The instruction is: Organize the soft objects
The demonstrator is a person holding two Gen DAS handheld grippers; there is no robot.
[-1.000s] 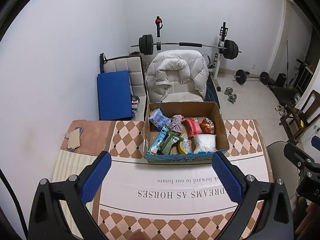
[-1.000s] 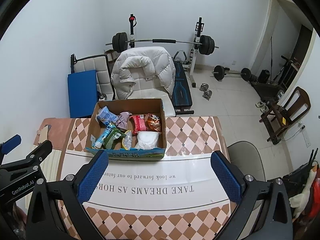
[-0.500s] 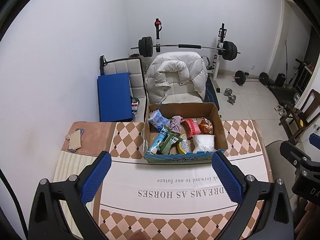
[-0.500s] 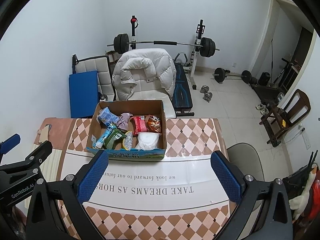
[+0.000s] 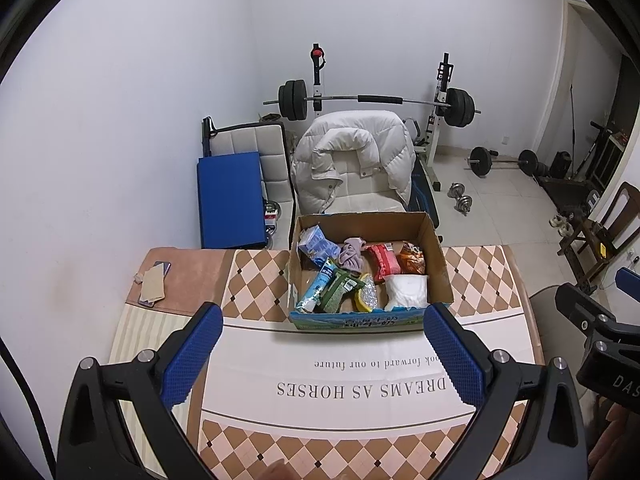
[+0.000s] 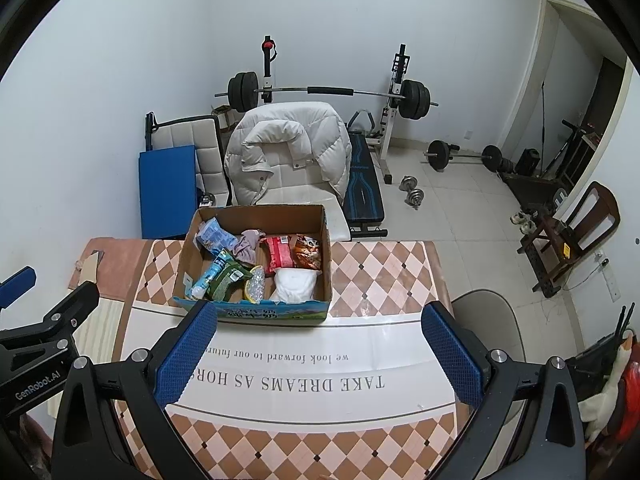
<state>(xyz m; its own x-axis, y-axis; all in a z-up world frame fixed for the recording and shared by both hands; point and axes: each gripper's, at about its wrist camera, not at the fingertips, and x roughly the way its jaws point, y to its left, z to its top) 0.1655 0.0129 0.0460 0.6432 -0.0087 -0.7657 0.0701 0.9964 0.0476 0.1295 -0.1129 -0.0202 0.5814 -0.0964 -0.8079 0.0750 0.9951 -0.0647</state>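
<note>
An open cardboard box (image 5: pixel 438 256) stands at the far side of the table; it also shows in the right wrist view (image 6: pixel 326 248). Inside lie a white soft pack (image 5: pixel 405 291), a mauve cloth (image 5: pixel 352 254), a red packet (image 5: pixel 383 258), an orange snack bag (image 5: pixel 412 255), a blue pouch (image 5: pixel 316 240), a blue-white tube (image 5: pixel 318 288) and a green packet (image 5: pixel 339 291). My left gripper (image 5: pixel 320 356) is open and empty, above the table in front of the box. My right gripper (image 6: pixel 318 356) is open and empty, likewise short of the box.
The table (image 5: pixel 256 276) has a checked cloth with a white printed band (image 5: pixel 360 380). A phone and card (image 5: pixel 152 283) lie at its far left. Behind it are a chair with a white jacket (image 5: pixel 356 160), a blue pad (image 5: pixel 230 196), a barbell rack (image 5: pixel 376 100), and a grey stool (image 6: pixel 486 320) on the right.
Both views have shifted slightly; the box sits a little lower in frame. Both grippers stay open and empty.
</note>
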